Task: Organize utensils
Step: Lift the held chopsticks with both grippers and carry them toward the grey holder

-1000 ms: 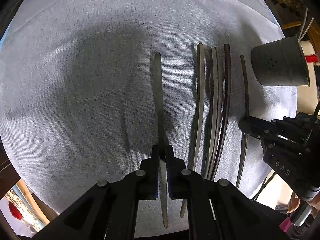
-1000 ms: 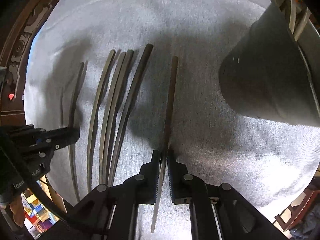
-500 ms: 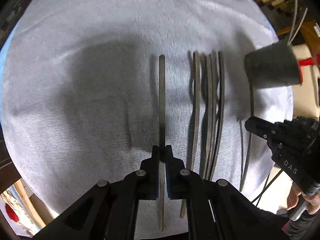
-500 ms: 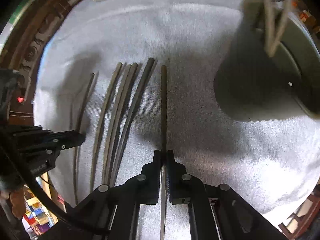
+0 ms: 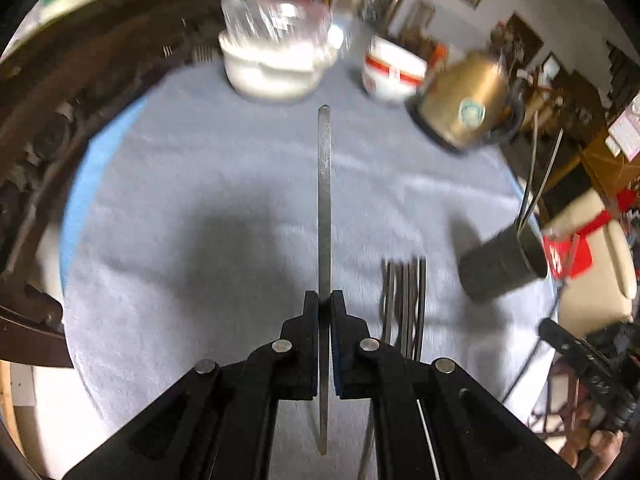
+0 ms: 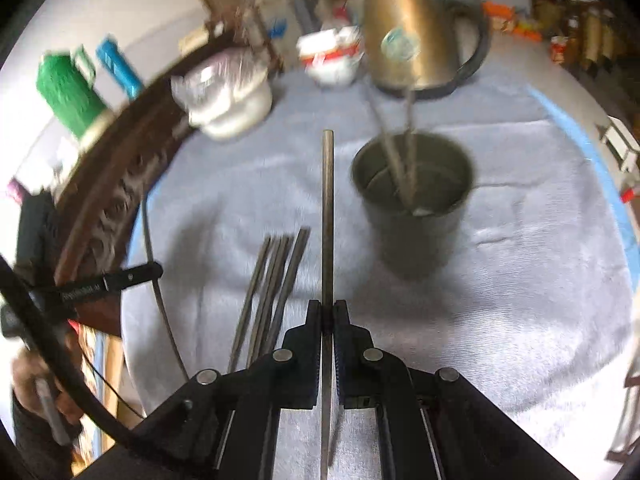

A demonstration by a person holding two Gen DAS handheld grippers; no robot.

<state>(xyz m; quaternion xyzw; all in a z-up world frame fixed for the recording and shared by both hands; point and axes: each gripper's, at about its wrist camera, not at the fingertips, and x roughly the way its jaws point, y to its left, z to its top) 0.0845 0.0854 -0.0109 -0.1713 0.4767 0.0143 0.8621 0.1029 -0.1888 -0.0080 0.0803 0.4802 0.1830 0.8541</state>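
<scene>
My left gripper (image 5: 325, 296) is shut on a flat metal utensil handle (image 5: 324, 184) and holds it lifted off the cloth, pointing forward. My right gripper (image 6: 328, 306) is shut on a thin dark utensil handle (image 6: 328, 208), also lifted. Several utensils (image 5: 404, 304) lie side by side on the grey cloth; they also show in the right wrist view (image 6: 272, 280). A dark metal cup (image 6: 414, 200) stands just right of my right gripper's utensil with two utensils standing in it; it also shows in the left wrist view (image 5: 500, 264).
A brass kettle (image 6: 404, 36), a white bowl with red bands (image 5: 394, 72) and a white bowl with a clear lid (image 5: 276, 64) stand at the back of the grey cloth (image 5: 192, 184). A dark wooden rim (image 6: 108, 184) curves along the left.
Both grippers have lifted their utensils off the cloth and tilted up, bringing the back of the table into view. The cup now shows its open mouth in the right wrist view.
</scene>
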